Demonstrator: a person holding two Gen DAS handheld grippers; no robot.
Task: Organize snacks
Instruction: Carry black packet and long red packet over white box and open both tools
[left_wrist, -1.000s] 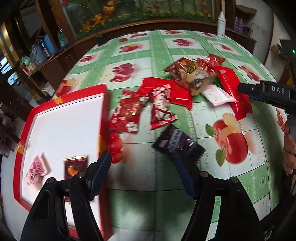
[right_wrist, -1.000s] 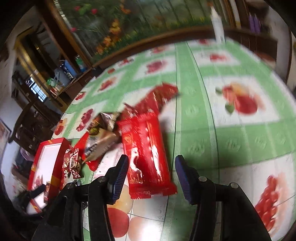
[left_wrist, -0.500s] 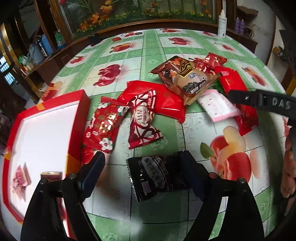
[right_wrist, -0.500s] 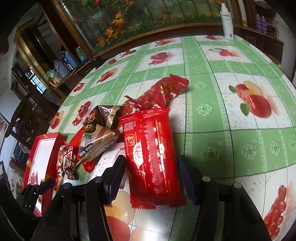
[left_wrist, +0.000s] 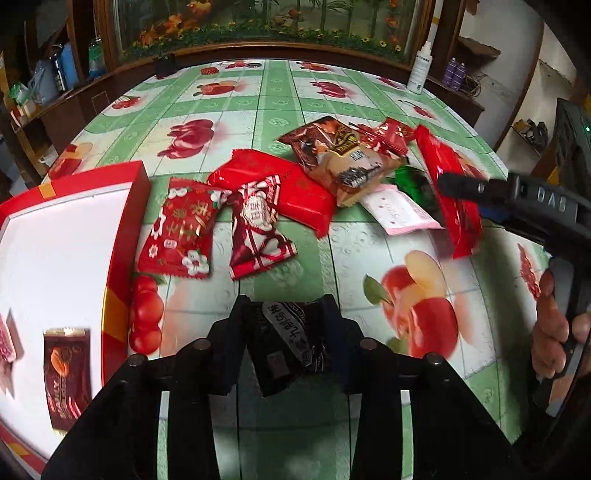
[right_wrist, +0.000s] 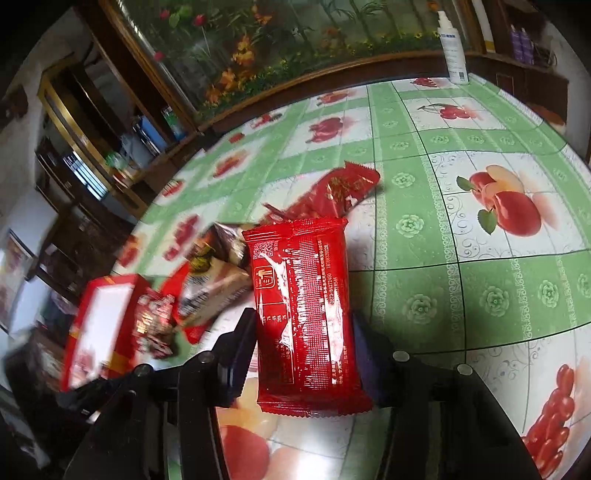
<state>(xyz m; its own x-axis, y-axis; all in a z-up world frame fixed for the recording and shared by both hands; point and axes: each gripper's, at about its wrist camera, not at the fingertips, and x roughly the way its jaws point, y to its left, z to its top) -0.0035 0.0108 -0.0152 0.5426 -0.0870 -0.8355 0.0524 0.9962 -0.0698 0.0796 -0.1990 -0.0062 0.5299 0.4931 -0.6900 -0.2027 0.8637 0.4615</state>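
Observation:
My left gripper (left_wrist: 286, 332) is shut on a black snack packet (left_wrist: 286, 343) just above the table. My right gripper (right_wrist: 304, 343) is shut on a long red snack packet (right_wrist: 301, 306); it also shows in the left wrist view (left_wrist: 448, 192), lifted at one end. A red tray with a white floor (left_wrist: 55, 251) lies at the left and holds a dark red packet (left_wrist: 66, 373). Several red, brown and pink packets (left_wrist: 258, 218) lie in a loose pile mid-table.
The round table (left_wrist: 295, 103) has a green fruit-print cloth. A white bottle (left_wrist: 419, 70) stands at its far right edge. A wooden ledge with flowers runs behind. The tray also shows in the right wrist view (right_wrist: 99, 314).
My left gripper moved right over the black packet and shut on it. My right gripper shut on the long red packet and lifted it.

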